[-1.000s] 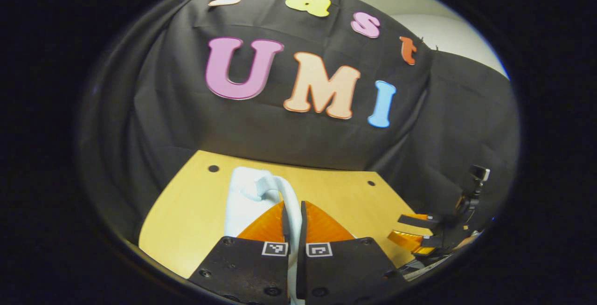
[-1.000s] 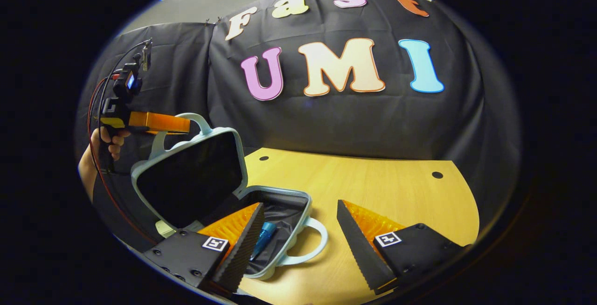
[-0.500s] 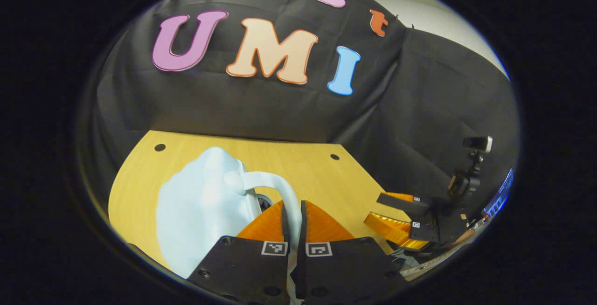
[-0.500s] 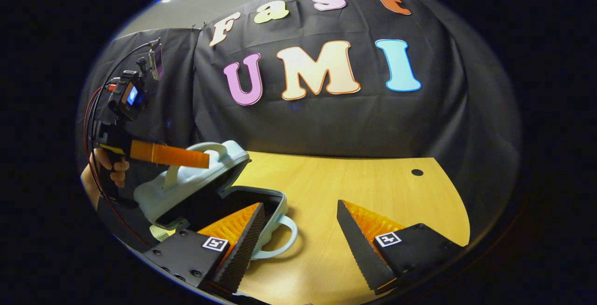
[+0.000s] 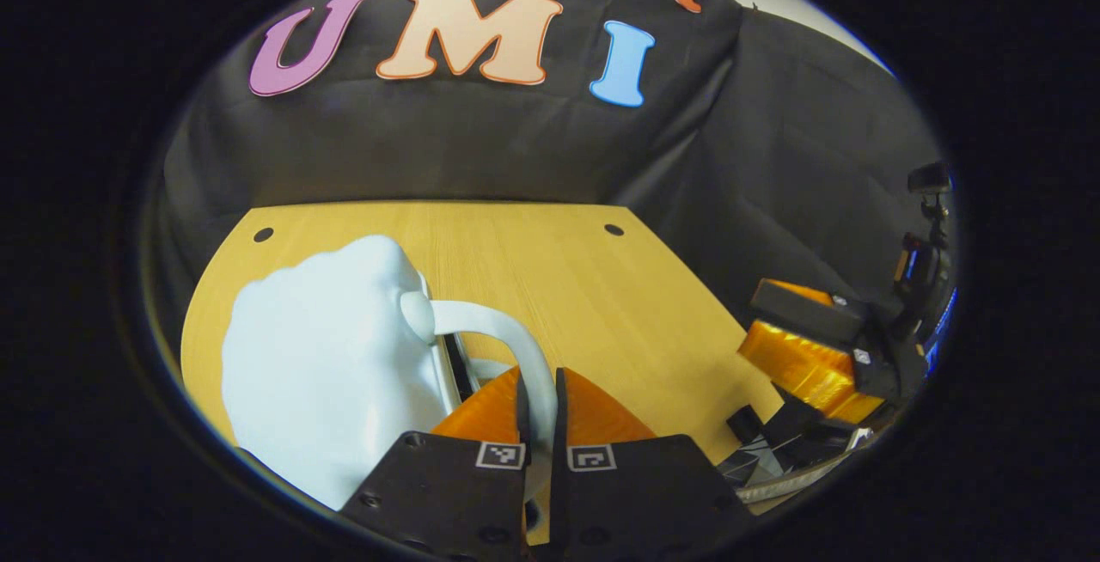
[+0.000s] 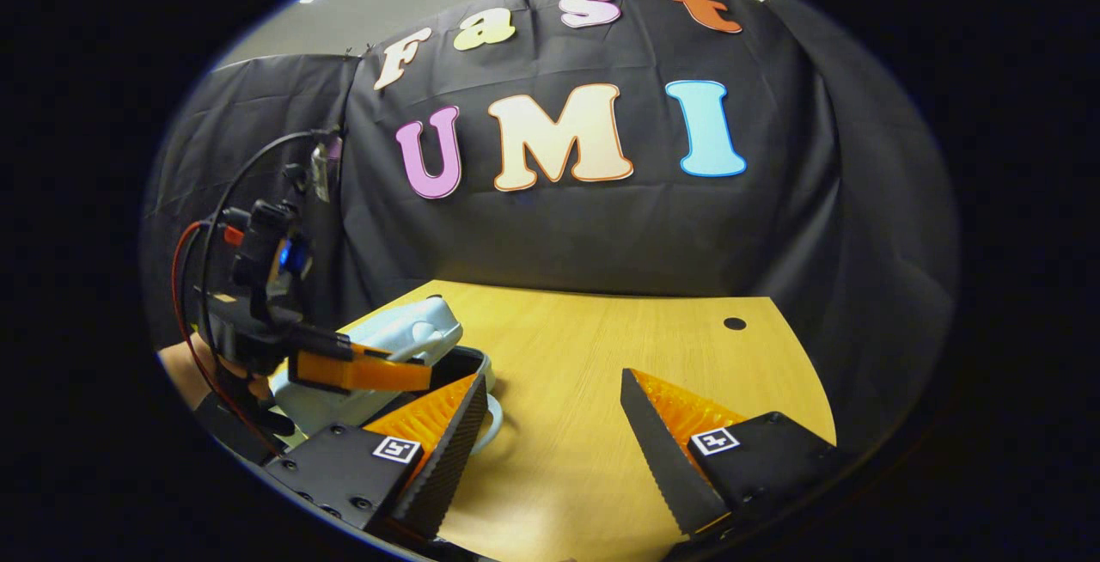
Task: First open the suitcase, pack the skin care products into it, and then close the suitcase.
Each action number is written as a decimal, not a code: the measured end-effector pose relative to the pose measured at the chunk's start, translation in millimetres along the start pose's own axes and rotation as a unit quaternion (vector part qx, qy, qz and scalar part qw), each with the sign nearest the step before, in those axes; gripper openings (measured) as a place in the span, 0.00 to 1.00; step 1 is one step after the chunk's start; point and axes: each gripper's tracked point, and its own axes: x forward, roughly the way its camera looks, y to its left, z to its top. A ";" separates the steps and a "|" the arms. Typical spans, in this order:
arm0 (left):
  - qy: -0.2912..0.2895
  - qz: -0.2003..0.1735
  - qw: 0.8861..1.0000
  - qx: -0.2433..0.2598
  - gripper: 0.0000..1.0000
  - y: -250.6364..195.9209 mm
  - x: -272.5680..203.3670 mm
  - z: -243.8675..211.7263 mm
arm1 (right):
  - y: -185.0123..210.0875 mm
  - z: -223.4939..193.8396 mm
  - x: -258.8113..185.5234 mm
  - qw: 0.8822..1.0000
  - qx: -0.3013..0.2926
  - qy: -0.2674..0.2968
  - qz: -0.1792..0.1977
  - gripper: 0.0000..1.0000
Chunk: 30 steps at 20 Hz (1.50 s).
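Left gripper view close over the pale suitcase lid [image 5: 326, 364], facing the back cloth across the wooden table [image 5: 550, 261], right gripper view low at the table's near edge, facing likewise, both sharing table, suitcase and cloth.

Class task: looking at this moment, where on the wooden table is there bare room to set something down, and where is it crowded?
Free: the table from the suitcase across to its right edge and back to the black cloth wall. Crowded: the near left corner, where the left gripper grips the suitcase handle and the open right gripper hovers.
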 end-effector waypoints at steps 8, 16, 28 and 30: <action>-0.106 0.118 0.987 0.012 0.87 -11.1 -11.2 39.6 | -40.8 43.4 -8.8 0.998 0.005 -0.058 0.000 0.98; -0.207 0.177 0.961 0.049 0.98 -6.9 -78.1 97.5 | -22.7 134.9 -34.1 0.980 -0.008 -0.195 -0.046 0.98; -0.239 0.165 0.955 0.060 0.98 7.3 -112.9 108.8 | 29.1 152.5 -53.8 0.973 -0.029 -0.220 -0.065 0.98; -0.249 0.163 0.953 0.064 0.98 7.5 -118.1 114.2 | 30.4 152.7 -56.8 0.972 -0.033 -0.221 -0.075 0.98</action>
